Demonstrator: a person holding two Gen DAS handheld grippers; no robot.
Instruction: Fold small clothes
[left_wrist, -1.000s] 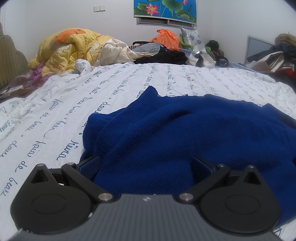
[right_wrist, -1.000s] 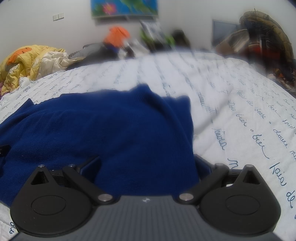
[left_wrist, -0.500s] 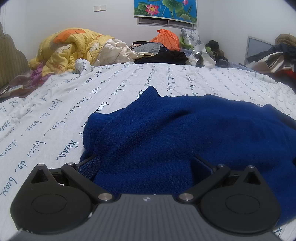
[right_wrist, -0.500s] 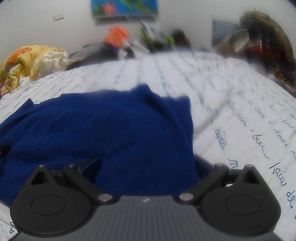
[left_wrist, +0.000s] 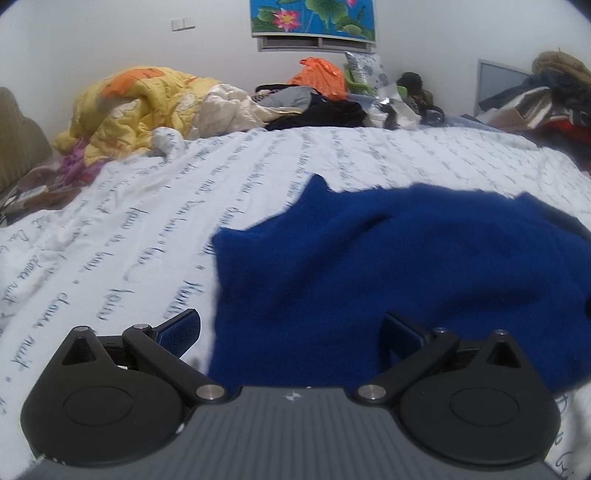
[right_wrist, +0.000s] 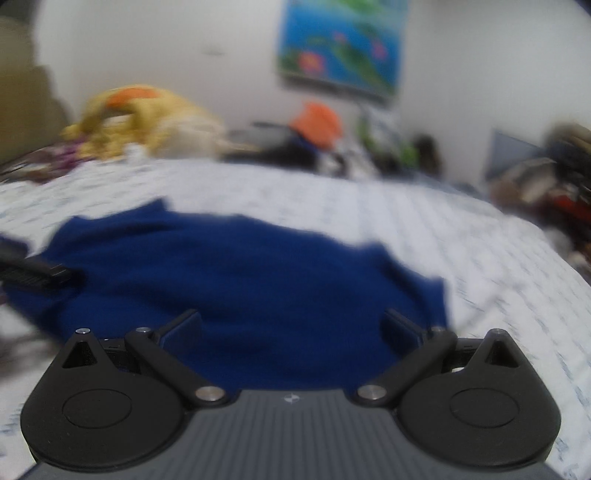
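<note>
A dark blue knit garment (left_wrist: 388, 266) lies crumpled on the white bed sheet with blue script (left_wrist: 207, 206). My left gripper (left_wrist: 291, 332) is open, its fingers wide apart over the garment's near left edge, holding nothing. In the right wrist view, which is blurred, the same garment (right_wrist: 240, 280) spreads across the middle of the bed. My right gripper (right_wrist: 291, 328) is open above the garment's near edge. The left gripper's tip (right_wrist: 40, 275) shows at the far left, over the garment.
A yellow and orange quilt (left_wrist: 140, 107) is heaped at the back left of the bed. Dark clothes, an orange bag (left_wrist: 321, 75) and clutter line the far edge. More piled clothes (left_wrist: 546, 99) sit at the right. A lotus picture (left_wrist: 314, 18) hangs on the wall.
Both grippers have pulled back and up from the garment. The left gripper shifted left, so its left finger now stands over bare sheet. The right view swung left and blurred with motion.
</note>
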